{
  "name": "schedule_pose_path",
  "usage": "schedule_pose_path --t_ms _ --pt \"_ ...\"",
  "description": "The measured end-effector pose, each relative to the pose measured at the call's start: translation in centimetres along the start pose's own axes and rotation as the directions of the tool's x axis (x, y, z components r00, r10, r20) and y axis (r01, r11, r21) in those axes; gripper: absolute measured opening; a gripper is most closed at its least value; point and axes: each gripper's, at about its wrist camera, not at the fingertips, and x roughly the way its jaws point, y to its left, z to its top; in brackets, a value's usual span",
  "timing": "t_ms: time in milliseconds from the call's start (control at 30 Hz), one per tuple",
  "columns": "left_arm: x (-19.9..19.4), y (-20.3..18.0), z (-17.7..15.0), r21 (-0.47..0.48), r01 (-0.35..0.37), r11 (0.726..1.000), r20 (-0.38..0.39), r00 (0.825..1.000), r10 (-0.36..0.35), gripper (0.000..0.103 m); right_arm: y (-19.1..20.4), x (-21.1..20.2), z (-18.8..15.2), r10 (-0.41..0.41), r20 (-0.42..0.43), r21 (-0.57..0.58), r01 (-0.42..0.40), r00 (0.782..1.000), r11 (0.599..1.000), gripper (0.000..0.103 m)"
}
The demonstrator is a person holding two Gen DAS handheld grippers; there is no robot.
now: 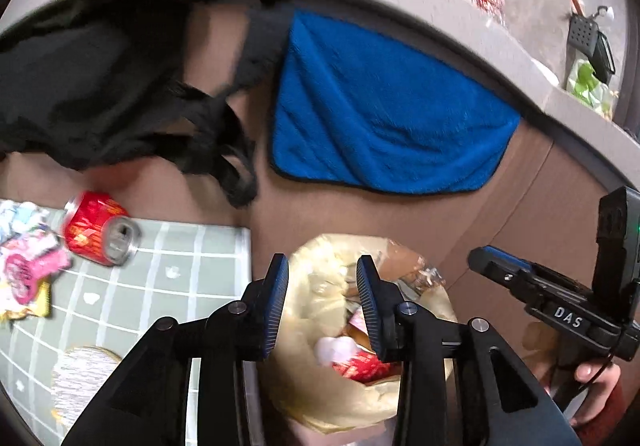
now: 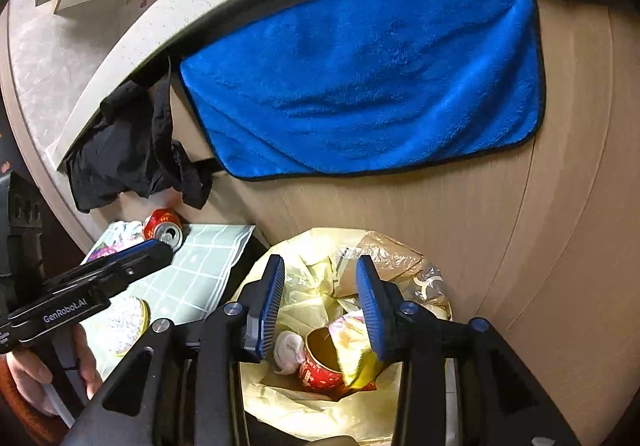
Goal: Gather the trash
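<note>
A bin lined with a yellow bag point(image 1: 312, 398) point(image 2: 280, 394) stands on the floor below both grippers. Inside it lie a red paper cup point(image 2: 320, 370), a white tissue point(image 2: 288, 352) and a gold wrapper point(image 2: 356, 354). My left gripper point(image 1: 323, 302) hangs open over the bin with nothing between its pads. My right gripper point(image 2: 320, 306) is open above the bin too, also empty. To the left, a red drink can point(image 1: 98, 228) point(image 2: 163, 228) lies on its side on a green checked mat point(image 1: 180, 258) point(image 2: 200, 270), beside a pink wrapper point(image 1: 28, 266) and a round foil-topped lid point(image 1: 80, 378) point(image 2: 124, 320).
A blue towel point(image 1: 384, 114) point(image 2: 360, 86) hangs on the wooden cabinet front behind the bin. A black cloth point(image 1: 100, 78) point(image 2: 128, 150) hangs to its left under the stone counter edge point(image 2: 120, 46). A hand point(image 1: 596, 378) holds the right gripper's handle.
</note>
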Motion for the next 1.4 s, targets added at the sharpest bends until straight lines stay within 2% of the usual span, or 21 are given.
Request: schedule_pose_path --t_ms 100,233,300,433,500,600,667,700,733,767,800,833,900,1000,1133,1200,1233,1333,1400 --pt "-2.8 1.8 0.7 0.020 -0.066 0.998 0.057 0.996 0.065 0.037 1.8 -1.1 0.7 0.002 0.041 -0.024 -0.001 0.999 1.000 0.036" --pt "-7.4 5.9 1.8 0.004 -0.157 0.988 0.123 0.980 0.156 0.037 5.2 -2.7 1.8 0.047 0.118 -0.052 -0.041 0.992 0.998 0.036" --pt "-10.6 8.9 2.2 -0.021 -0.222 0.975 0.161 0.962 0.222 0.037 7.8 -3.0 2.4 0.092 0.146 -0.077 -0.081 0.985 0.994 0.036" --pt "-16.1 14.7 2.2 -0.089 -0.317 0.944 0.201 0.923 0.329 0.037 13.2 -2.2 2.9 0.161 0.139 -0.134 -0.143 0.977 0.981 0.036" --pt "-18.1 16.9 2.0 -0.108 -0.358 0.928 0.209 0.904 0.373 0.037 16.5 -1.1 2.8 0.197 0.117 -0.167 -0.176 0.973 0.970 0.036" --pt "-21.8 20.9 1.5 -0.140 -0.431 0.891 0.217 0.865 0.453 0.037 21.1 0.9 2.3 0.251 0.065 -0.221 -0.232 0.966 0.947 0.036" --pt "-23.5 23.2 1.0 -0.164 -0.456 0.875 0.212 0.850 0.483 0.037 24.3 2.4 1.8 0.280 0.022 -0.263 -0.265 0.960 0.928 0.036" --pt "-23.8 24.0 0.8 -0.176 -0.457 0.872 0.207 0.849 0.487 0.037 25.4 3.0 1.6 0.292 0.003 -0.277 -0.279 0.957 0.919 0.036" --pt "-24.4 25.2 0.4 -0.194 -0.451 0.871 0.199 0.851 0.485 0.037 26.6 3.7 1.4 0.302 -0.015 -0.289 -0.293 0.953 0.911 0.036" --pt "-24.6 26.6 -0.1 -0.216 -0.426 0.878 0.188 0.865 0.466 0.038 28.1 4.7 1.1 0.313 -0.037 -0.300 -0.309 0.949 0.902 0.036" --pt "-24.6 27.6 -0.5 -0.231 -0.399 0.887 0.180 0.879 0.442 0.038 28.8 5.3 0.9 0.316 -0.048 -0.304 -0.315 0.948 0.899 0.036" --pt "-24.3 29.0 -1.0 -0.253 -0.352 0.901 0.168 0.901 0.399 0.038 29.7 6.1 0.6 0.317 -0.061 -0.306 -0.320 0.946 0.897 0.036" --pt "-23.1 30.8 -2.1 -0.278 -0.289 0.916 0.144 0.931 0.337 0.038 30.6 7.5 0.3 0.317 -0.091 -0.305 -0.329 0.944 0.894 0.036" --pt "-20.4 33.3 -3.4 -0.332 -0.242 0.912 0.079 0.956 0.282 0.038 30.7 8.7 -0.4 0.316 -0.126 -0.296 -0.340 0.940 0.893 0.036" --pt "-14.9 37.4 -5.1 -0.444 -0.206 0.872 -0.008 0.974 0.226 0.038 29.8 9.8 -0.8 0.303 -0.146 -0.283 -0.333 0.942 0.899 0.036" --pt "-12.8 38.6 -5.5 -0.485 -0.205 0.850 -0.033 0.976 0.217 0.038 29.4 10.3 -1.0 0.295 -0.162 -0.280 -0.330 0.942 0.902 0.036" --pt "-11.6 39.6 -5.9 -0.517 -0.206 0.831 -0.052 0.976 0.210 0.038 29.2 10.6 -1.1 0.289 -0.168 -0.281 -0.327 0.943 0.902 0.036" --pt "-9.7 41.5 -6.8 -0.587 -0.197 0.785 -0.077 0.979 0.188 0.040 28.3 11.5 -1.6 0.270 -0.185 -0.288 -0.315 0.945 0.904 0.036" --pt "-8.7 42.3 -7.0 -0.629 -0.164 0.760 -0.059 0.985 0.164 0.043 27.7 12.3 -2.0 0.264 -0.200 -0.277 -0.313 0.944 0.908 0.036"
